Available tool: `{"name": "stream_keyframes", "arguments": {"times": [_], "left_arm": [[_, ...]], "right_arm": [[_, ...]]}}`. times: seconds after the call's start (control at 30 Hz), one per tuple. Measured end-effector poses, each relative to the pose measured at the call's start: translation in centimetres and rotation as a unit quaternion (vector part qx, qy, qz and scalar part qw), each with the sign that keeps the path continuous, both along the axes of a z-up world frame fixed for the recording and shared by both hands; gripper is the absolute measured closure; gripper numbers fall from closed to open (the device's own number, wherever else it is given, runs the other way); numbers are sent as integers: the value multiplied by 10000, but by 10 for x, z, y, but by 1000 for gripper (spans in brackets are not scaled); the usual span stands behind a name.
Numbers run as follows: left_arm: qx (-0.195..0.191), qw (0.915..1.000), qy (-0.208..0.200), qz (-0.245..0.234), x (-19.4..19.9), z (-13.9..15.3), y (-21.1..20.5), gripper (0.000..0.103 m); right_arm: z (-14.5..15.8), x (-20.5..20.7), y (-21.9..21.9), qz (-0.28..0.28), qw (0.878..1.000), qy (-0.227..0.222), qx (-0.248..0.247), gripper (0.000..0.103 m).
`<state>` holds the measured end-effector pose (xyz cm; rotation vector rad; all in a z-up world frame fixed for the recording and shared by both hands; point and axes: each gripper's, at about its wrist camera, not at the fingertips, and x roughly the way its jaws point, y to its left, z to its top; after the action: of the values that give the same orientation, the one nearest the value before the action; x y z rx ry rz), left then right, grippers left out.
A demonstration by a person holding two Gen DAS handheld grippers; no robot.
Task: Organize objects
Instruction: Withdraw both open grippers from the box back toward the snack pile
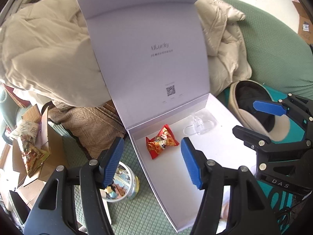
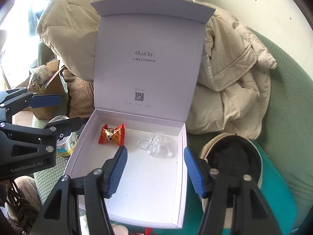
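A white gift box point(image 2: 146, 188) lies open on the green cushion, its printed lid point(image 2: 146, 39) standing upright at the back. Inside at the back left lies a red wrapped candy point(image 2: 111, 134), and a clear plastic piece point(image 2: 154, 145) lies to its right. My right gripper point(image 2: 155, 173) hovers open over the box's front half with nothing between its blue pads. In the left wrist view, the left gripper point(image 1: 152, 164) is open and empty over the box's left wall point(image 1: 144, 168), close to the candy point(image 1: 161, 144). The right gripper point(image 1: 262, 121) shows at that view's right edge.
A beige puffer jacket point(image 2: 225, 74) is piled behind the box. A beige cap-like item with a dark inside point(image 2: 232, 160) sits right of it on a teal surface. A round tin point(image 1: 121, 184) and a cardboard box with snack packets point(image 1: 33, 152) stand to the left.
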<state>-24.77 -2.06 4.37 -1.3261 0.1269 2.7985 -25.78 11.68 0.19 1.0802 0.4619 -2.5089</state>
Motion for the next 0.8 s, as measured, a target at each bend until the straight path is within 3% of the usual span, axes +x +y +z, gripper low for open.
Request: {"name": "stream_keyframes", "arguments": {"times": [0.6,0.8], "left_arm": [[122,9994,329,28,78,35,3,43],[117,9986,484,152,107,40,0,33]], "right_arm": [[35,82,-4,266,9986,448,114,33],[41,107,-4,291,9980,542,108,32]]}}
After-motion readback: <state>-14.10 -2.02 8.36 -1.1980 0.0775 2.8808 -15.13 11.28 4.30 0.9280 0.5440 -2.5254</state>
